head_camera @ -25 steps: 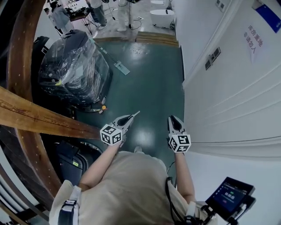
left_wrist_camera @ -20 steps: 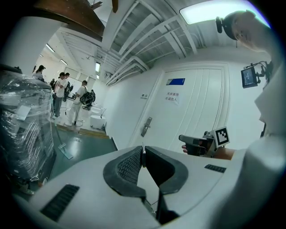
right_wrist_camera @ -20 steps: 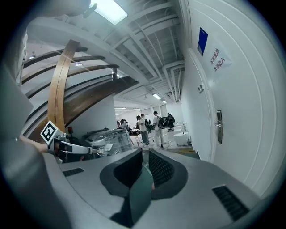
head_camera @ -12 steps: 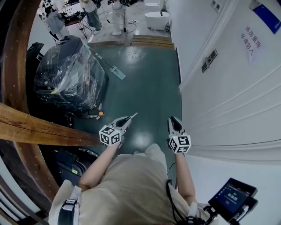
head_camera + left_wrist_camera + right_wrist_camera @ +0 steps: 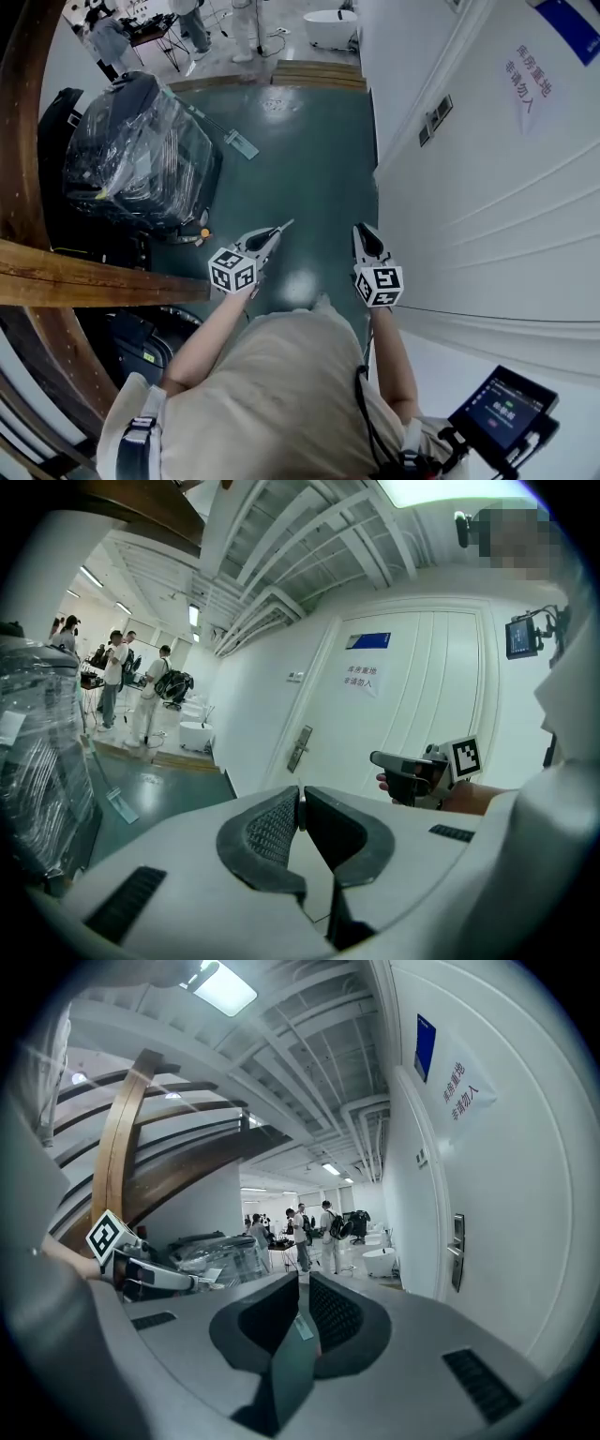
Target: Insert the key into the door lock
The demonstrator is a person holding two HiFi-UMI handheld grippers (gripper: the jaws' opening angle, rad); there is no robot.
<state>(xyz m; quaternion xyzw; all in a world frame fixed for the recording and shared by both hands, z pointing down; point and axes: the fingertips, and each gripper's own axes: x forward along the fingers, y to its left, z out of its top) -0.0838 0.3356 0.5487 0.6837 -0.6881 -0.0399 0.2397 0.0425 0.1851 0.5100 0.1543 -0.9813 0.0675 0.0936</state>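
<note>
A lane of green floor (image 5: 319, 159) runs away from the person toward 12 o'clock. At 3 o'clock it is hemmed by the white panelled door (image 5: 506, 216) and the wall (image 5: 394, 56) beyond it. At 9 to 10 o'clock it is hemmed by a plastic-wrapped machine (image 5: 141, 155) and a wooden beam (image 5: 84, 277). A mop (image 5: 230, 139) lies at the lane's left edge at 11 o'clock, leaving the middle open. The left claw (image 5: 270, 236) and the right claw (image 5: 366, 240) are held side by side just ahead of the person's chest, apart from each other, the right one nearer the door. The left claw is clamped tight on the key (image 5: 284, 226), a thin silvery sliver poking past the tips toward 1 o'clock. In the left gripper view the key shows only edge-on, as a pale line between the pads. The door lock (image 5: 432, 120), a dull metal plate with a lever, sits at the door's edge at 1 o'clock, well apart from the key. The right claw's jaws stand a little apart and clamp nothing. A small pale tab low in their gap is too small to identify. The keyhole itself cannot be made out. A blue plaque (image 5: 574, 23) on the door is cut off by the top right corner.
</note>
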